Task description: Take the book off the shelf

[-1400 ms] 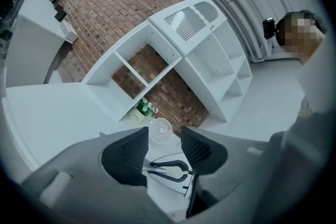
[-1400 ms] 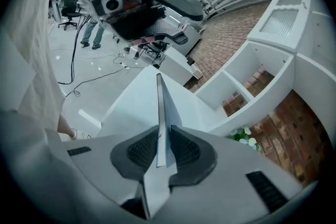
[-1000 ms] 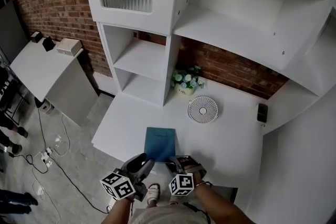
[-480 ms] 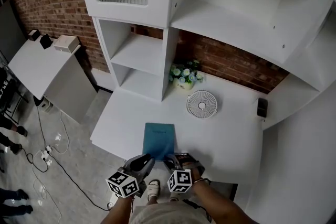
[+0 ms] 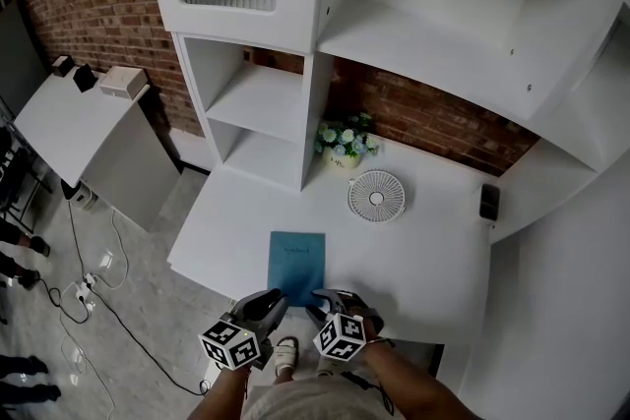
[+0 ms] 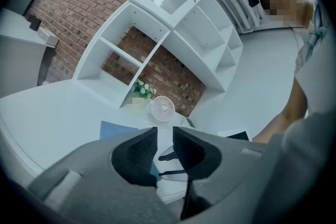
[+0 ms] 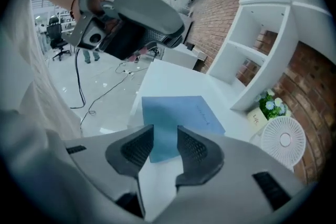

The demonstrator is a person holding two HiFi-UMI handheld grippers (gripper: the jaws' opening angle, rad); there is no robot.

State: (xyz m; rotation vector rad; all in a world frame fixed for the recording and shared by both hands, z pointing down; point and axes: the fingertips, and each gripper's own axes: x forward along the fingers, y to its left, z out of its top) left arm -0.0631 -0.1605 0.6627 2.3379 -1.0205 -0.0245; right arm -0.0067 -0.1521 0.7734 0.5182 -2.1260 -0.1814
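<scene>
Head view: the blue book (image 5: 296,266) lies flat on the white desk (image 5: 423,256), apparently released, since the right gripper (image 5: 321,299) has just opened wide and the left gripper (image 5: 269,304) just narrowed, both empty.

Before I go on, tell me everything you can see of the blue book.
The blue book is thin and closed, with a plain matte cover and a small line of print near one long edge, too faint to read. It lies flat on the white desk, close to the front edge, with nothing on top of it. The right tool, whose jaws have just been opening, stands at its near end. The book shows in the gap between the jaws, and neither pad presses on it.
</scene>
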